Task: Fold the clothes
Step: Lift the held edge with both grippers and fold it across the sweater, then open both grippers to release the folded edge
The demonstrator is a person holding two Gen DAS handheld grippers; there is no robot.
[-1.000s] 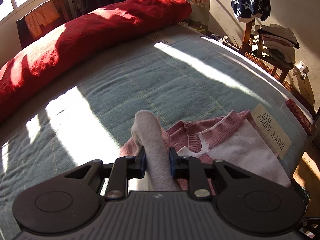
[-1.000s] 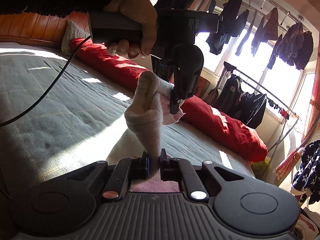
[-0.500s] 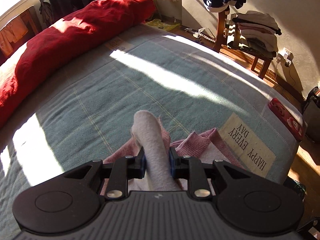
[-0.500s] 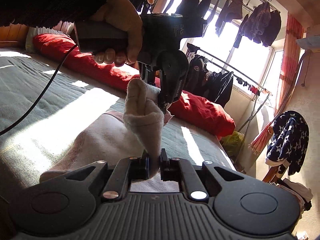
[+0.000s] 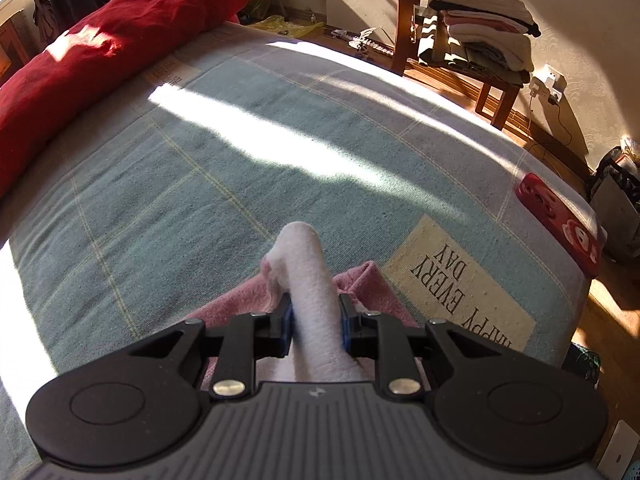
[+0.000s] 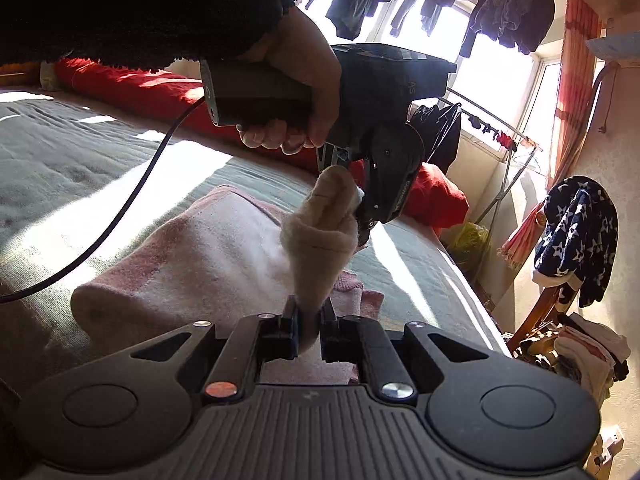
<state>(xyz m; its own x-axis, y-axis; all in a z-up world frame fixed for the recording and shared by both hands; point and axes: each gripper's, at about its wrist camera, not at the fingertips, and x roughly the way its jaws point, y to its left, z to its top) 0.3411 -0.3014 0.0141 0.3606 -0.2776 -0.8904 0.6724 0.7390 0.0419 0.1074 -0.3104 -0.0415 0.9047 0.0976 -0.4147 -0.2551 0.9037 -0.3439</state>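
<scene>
A pink and white sweater (image 6: 208, 248) lies partly doubled over on the blue-green bedspread (image 5: 200, 184). My left gripper (image 5: 316, 320) is shut on a raised whitish fold of the sweater (image 5: 308, 272), and pink fabric (image 5: 240, 304) spreads just beneath it. My right gripper (image 6: 309, 324) is shut on the same bunched edge (image 6: 320, 256). In the right wrist view the left gripper (image 6: 362, 220), held by a hand (image 6: 296, 80) in a dark fleecy sleeve, pinches that edge a short way ahead. Both grippers hang low over the bed.
A long red bolster (image 5: 100, 40) runs along the bed's far side. A "HAPPY EVERY DAY" patch (image 5: 460, 288) and a red patch (image 5: 560, 216) mark the near edge. A wooden chair carries stacked clothes (image 5: 484, 36). A drying rack (image 6: 500, 136) stands by the window. A cable (image 6: 120, 220) trails behind the left gripper.
Both grippers have carried the pinched sweater edge across the bed and lower. The sweater's collar and white front have slipped out of the left view. More fabric now lies flat.
</scene>
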